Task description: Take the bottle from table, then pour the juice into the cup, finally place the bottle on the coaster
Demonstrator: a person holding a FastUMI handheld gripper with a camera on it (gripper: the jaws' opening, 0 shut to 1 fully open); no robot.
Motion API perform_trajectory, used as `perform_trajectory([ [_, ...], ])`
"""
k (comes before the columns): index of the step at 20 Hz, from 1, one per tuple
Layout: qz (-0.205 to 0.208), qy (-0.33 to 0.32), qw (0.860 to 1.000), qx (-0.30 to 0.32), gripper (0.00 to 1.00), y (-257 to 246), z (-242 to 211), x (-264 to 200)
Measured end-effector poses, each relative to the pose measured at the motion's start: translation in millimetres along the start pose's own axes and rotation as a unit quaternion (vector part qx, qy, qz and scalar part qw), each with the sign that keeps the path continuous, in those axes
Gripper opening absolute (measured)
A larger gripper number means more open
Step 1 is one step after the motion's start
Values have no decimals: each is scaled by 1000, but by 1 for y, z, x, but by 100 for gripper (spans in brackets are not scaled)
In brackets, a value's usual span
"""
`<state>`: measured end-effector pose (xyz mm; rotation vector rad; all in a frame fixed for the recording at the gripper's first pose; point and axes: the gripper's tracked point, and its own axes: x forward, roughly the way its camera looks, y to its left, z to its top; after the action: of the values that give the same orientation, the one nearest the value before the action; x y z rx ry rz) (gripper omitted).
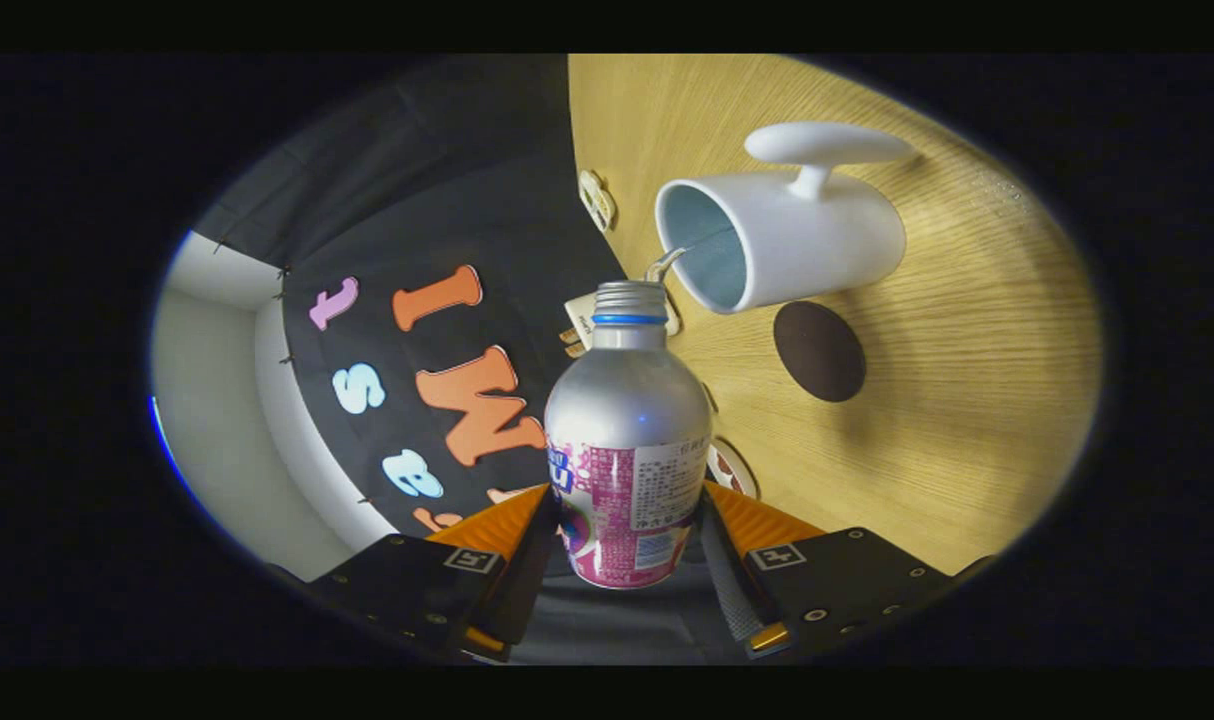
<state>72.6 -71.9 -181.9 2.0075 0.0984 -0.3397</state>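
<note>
Two fingers [729, 560] of the gripper [622, 545] press on either side of the bottle [627, 440], clamped on its labelled lower body, so the bottle is held between them with its long axis running straight ahead toward the cup [782, 235]. The bottle is tipped well over relative to the wooden table [967, 400]; its open mouth sits just short of the cup's rim, and a thin stream of liquid [667, 262] crosses from the mouth into the cup's opening. By my reading, pouring is under way. The dark round coaster [819, 351] lies on the table just beside the cup, near the bottle's neck, so the final placement needs only a short swing from the cup once the bottle is righted.
</note>
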Motion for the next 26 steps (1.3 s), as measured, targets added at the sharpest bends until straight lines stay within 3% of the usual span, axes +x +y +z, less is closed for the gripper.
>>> perform_trajectory([
  [26,5,-3,999,38,75,8,4,-1],
])
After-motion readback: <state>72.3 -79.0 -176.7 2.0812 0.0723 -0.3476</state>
